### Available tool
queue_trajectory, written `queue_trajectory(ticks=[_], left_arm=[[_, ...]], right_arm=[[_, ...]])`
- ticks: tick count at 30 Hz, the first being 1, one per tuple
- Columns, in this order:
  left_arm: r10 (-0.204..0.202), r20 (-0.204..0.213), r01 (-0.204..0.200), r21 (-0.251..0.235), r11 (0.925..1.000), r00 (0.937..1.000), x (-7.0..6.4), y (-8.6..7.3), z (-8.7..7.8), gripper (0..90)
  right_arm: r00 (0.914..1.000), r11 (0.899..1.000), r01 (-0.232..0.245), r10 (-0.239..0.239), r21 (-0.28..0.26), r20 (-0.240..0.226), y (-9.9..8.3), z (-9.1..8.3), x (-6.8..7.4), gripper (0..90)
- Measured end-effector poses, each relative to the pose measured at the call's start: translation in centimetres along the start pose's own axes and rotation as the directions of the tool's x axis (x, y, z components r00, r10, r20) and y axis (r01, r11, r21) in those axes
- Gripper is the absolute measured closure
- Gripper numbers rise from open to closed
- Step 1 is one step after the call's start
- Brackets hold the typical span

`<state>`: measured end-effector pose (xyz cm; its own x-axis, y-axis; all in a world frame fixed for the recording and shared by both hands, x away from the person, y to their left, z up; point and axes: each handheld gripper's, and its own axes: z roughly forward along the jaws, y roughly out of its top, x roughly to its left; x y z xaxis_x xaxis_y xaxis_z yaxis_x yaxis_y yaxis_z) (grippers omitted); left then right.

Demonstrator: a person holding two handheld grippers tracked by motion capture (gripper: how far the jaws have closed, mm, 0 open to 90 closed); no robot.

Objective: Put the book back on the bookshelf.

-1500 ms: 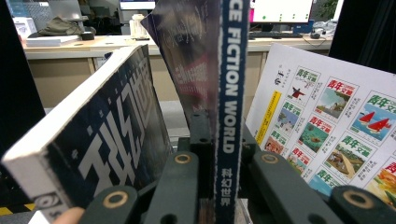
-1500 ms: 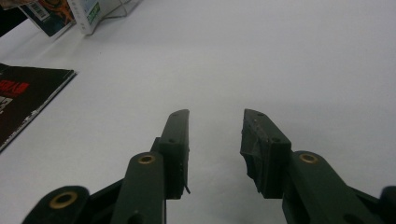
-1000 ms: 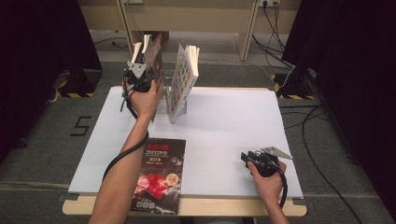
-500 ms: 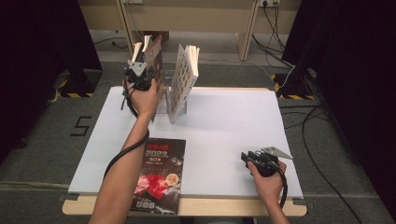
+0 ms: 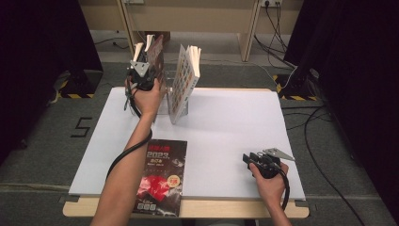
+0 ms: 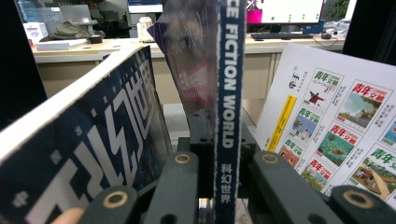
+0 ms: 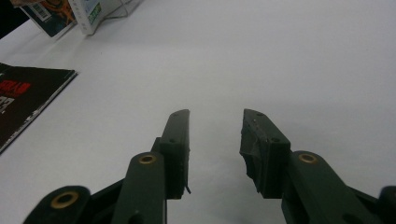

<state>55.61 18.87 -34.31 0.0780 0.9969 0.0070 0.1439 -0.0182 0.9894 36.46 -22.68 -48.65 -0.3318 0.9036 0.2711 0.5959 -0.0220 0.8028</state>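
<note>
At the table's back left, my left gripper [image 5: 142, 71] is raised and shut on the spine of a dark blue magazine [image 5: 157, 54] that it holds upright. In the left gripper view the jaws of that gripper [image 6: 224, 142] clamp the blue spine [image 6: 229, 93], printed "FICTION WORLD". Another dark blue magazine [image 6: 93, 154] leans close on its left. A white-backed magazine [image 6: 336, 126] with small cover pictures stands on its right, and also stands tilted beside the hand [image 5: 184, 82]. My right gripper [image 5: 246, 158] rests open near the front right with nothing between the jaws [image 7: 217, 116].
A black and red magazine [image 5: 160, 176] lies flat at the front edge of the white table [image 5: 226, 127], under the left forearm, and lies left of the right gripper [image 7: 23, 102]. Desks and cables lie beyond the table's far edge.
</note>
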Motion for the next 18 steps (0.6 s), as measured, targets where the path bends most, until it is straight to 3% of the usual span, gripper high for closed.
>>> queue_trajectory(ticks=[18], left_arm=[[0.005, -0.027, -0.005, -0.004, 1.0000, 0.9996, -0.12, -0.85, 0.75, 83.5]], right_arm=[[1.0000, 1.000, 0.001, -0.001, 0.009, -0.007, -0.03, 0.03, 0.09, 63.3]])
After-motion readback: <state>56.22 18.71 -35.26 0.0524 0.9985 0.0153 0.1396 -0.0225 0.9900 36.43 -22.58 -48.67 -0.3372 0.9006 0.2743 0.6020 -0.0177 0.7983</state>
